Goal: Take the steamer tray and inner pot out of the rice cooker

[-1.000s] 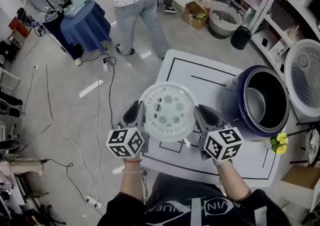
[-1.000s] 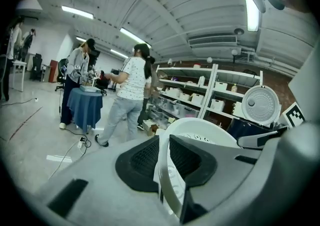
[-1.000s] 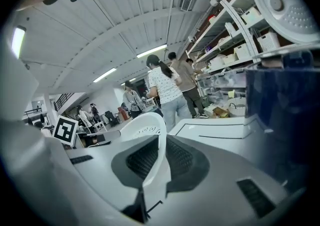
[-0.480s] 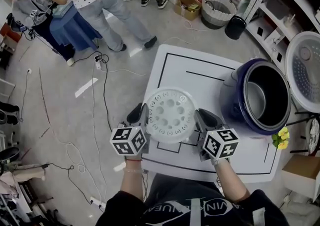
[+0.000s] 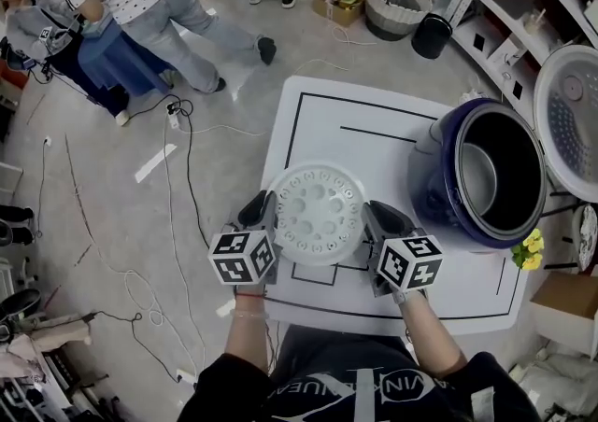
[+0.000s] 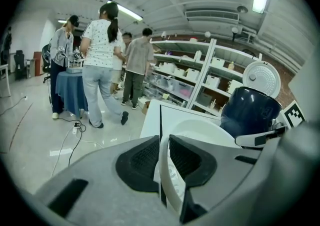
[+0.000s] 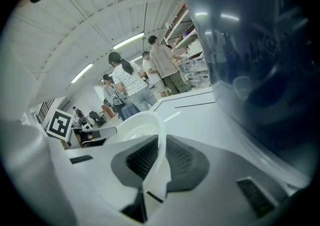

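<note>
1. Head view: the white perforated steamer tray (image 5: 318, 213) lies level between the left gripper (image 5: 263, 209) and the right gripper (image 5: 373, 218). It is over the near part of the white table (image 5: 346, 126); whether it touches the tabletop cannot be told. The dark blue rice cooker (image 5: 432, 189) stands at the table's right with its lid (image 5: 568, 121) swung open and the metal inner pot (image 5: 478, 189) inside.
2. Left gripper view: the jaws are clamped on the tray's thin white rim, one black pad on each side. Beyond the table, several people (image 6: 102, 60) stand on the floor.
3. Right gripper view: the jaws pinch the opposite rim in the same manner. The cooker's dark wall fills the right of the view, close by.
</note>
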Demonstrator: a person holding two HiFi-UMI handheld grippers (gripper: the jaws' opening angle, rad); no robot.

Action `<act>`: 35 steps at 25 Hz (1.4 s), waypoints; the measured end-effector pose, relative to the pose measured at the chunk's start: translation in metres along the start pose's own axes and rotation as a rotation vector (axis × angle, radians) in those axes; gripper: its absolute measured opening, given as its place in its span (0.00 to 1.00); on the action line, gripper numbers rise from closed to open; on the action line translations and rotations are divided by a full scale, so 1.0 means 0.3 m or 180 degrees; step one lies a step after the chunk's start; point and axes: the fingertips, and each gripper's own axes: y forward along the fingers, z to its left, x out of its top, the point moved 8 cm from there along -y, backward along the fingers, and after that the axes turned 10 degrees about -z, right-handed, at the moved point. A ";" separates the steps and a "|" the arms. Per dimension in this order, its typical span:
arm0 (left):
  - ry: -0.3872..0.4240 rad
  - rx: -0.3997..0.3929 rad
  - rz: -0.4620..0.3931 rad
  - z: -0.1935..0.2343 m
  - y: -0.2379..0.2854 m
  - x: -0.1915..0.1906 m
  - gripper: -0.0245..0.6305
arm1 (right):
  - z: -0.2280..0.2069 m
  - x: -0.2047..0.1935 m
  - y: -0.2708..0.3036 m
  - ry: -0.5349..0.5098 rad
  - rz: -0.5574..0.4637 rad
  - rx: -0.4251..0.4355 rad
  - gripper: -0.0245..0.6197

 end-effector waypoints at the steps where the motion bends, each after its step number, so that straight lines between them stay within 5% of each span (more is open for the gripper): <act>1: 0.0017 0.0001 0.0029 0.001 0.004 0.000 0.11 | -0.002 -0.002 0.004 -0.0006 0.0014 -0.0010 0.10; 21: 0.0118 -0.0047 0.0069 0.034 0.021 0.012 0.11 | 0.012 -0.011 0.041 -0.0161 0.0058 -0.0094 0.16; 29: 0.0286 -0.0048 -0.0070 0.006 -0.019 0.082 0.17 | 0.064 0.036 0.002 -0.0225 -0.0126 0.0085 0.26; 35: 0.0334 -0.0299 -0.0223 -0.090 -0.017 0.155 0.18 | 0.125 0.111 -0.063 -0.0397 -0.0327 0.0244 0.26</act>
